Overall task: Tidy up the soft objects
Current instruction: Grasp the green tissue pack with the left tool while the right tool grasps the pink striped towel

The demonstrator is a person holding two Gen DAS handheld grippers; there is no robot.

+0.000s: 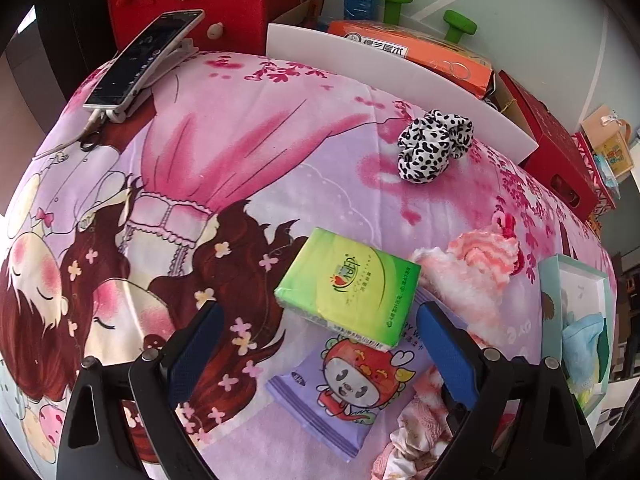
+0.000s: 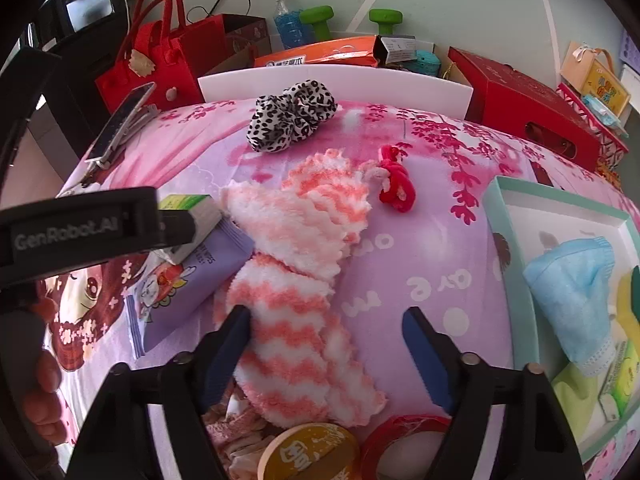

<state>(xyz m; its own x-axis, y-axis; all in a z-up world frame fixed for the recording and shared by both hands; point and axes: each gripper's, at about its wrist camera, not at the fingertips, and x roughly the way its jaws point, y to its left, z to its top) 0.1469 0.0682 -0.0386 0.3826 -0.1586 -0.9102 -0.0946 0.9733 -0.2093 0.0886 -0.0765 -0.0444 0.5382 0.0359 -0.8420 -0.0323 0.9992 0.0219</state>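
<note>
A green tissue pack [image 1: 348,288] lies tilted on a purple cartoon tissue pack [image 1: 340,392] on the pink printed sheet [image 1: 240,152]. My left gripper [image 1: 320,309] is open around the green pack, and neither blue pad presses on it. In the right wrist view a fluffy pink-and-white striped sock [image 2: 296,344] lies between the fingers of my right gripper [image 2: 326,314]. That gripper is open: its left pad [image 2: 236,336] is at the sock's edge and its right pad stands well clear. A second striped sock [image 2: 304,216] lies just beyond.
A leopard scrunchie [image 2: 292,116] and a red hair tie [image 2: 396,188] lie farther back. A teal box [image 2: 496,216] at the right holds a blue mask [image 2: 572,280]. Tape rolls [image 2: 312,452] and crumpled pink cloth [image 1: 416,432] lie close by. A phone on a stand [image 1: 148,56] sits back left; a white board [image 2: 332,80] edges the rear.
</note>
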